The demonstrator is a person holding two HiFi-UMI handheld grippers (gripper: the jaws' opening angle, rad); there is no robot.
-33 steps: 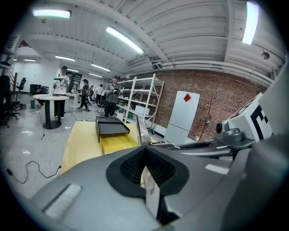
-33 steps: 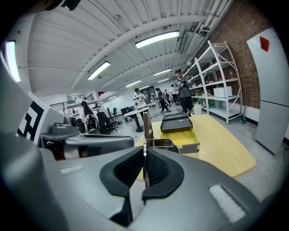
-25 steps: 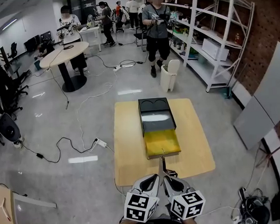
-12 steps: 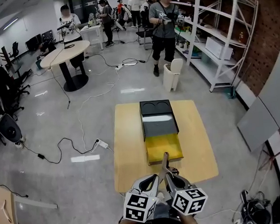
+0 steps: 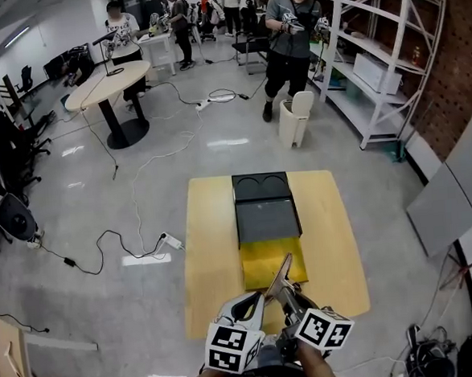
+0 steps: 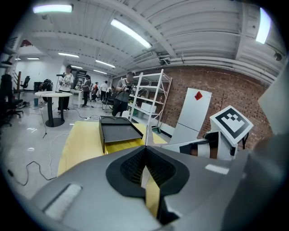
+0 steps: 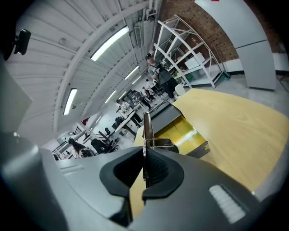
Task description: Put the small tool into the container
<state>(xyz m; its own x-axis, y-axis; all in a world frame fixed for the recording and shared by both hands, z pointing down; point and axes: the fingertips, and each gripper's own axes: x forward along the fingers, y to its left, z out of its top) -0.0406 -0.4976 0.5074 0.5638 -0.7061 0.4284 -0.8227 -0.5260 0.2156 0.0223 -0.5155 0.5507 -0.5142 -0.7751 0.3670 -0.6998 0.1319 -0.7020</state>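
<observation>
Lower left of centre in the head view, the left claw (image 5: 258, 298) is pressed together, and its own view shows the same closed line with nothing I can make out between the jaws. Over the last second it has slid up the frame beside its partner, from the near edge of the surface (image 5: 212, 250) to a place over the wood. Centre frame, the container (image 5: 266, 218) lies lengthwise on the surface, black at the far end, with its yellow tray (image 5: 267, 264) open toward the person. The tool (image 5: 280, 271), a thin metal strip, stopped short of that tray 1 second ago. Now its tip reaches over the tray's near edge, and it leans right where it stood straight before. Just right of it, the right claw (image 5: 287, 290) pinches the tool's lower end tightly. Its marker cube has tipped, so the wrist has rolled. I judge the carry nearly finished. What is left is to bring the tool further over the tray, lower it and let go.
</observation>
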